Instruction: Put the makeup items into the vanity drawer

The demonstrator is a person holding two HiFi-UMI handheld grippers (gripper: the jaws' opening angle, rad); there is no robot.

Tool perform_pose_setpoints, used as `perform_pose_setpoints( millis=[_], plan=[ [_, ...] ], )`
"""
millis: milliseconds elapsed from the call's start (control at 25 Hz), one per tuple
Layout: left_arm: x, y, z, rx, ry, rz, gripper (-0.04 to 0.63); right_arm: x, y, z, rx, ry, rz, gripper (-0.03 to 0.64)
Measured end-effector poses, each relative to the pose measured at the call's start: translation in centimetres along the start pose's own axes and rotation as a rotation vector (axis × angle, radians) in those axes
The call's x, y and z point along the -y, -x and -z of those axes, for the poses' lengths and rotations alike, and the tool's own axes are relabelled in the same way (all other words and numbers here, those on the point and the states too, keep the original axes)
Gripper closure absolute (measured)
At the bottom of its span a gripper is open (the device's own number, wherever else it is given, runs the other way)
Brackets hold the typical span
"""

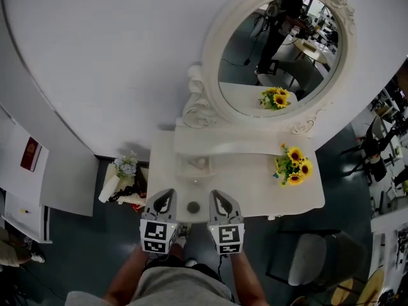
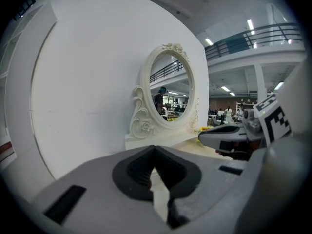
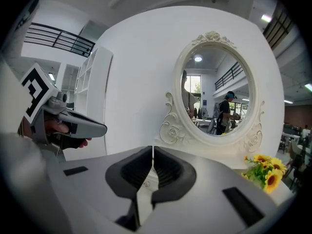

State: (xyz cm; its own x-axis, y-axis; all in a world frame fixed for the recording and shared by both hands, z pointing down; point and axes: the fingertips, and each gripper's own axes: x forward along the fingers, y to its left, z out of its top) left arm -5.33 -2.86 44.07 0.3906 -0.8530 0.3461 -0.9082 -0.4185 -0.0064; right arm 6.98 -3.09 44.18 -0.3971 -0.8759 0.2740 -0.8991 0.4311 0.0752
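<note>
The white vanity table (image 1: 255,193) stands against the wall under an oval mirror (image 1: 280,50). A small drawer (image 1: 186,168) below the mirror's shelf is pulled out, with a pale item (image 1: 200,163) inside. A small dark round item (image 1: 193,206) lies on the tabletop near the front edge. My left gripper (image 1: 164,196) and right gripper (image 1: 220,197) hover side by side on either side of it. In the left gripper view my left gripper (image 2: 155,149) has its tips together and nothing between them. In the right gripper view my right gripper (image 3: 153,150) is likewise shut and empty.
A bunch of sunflowers (image 1: 293,166) stands at the table's right. A grey chair (image 1: 312,260) sits at the front right. Flowers and clutter (image 1: 124,180) lie on the floor left of the table, beside a white cabinet (image 1: 32,177).
</note>
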Motion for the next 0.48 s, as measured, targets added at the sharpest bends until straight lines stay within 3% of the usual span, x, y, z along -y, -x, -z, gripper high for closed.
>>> perform_pose_setpoints(
  millis=[480],
  plan=[
    [-0.2,-0.5,5.1,-0.087,0.03,0.007,0.595,-2.4,-1.0,5.7,-0.105,-0.041,-0.047,0.594]
  ],
)
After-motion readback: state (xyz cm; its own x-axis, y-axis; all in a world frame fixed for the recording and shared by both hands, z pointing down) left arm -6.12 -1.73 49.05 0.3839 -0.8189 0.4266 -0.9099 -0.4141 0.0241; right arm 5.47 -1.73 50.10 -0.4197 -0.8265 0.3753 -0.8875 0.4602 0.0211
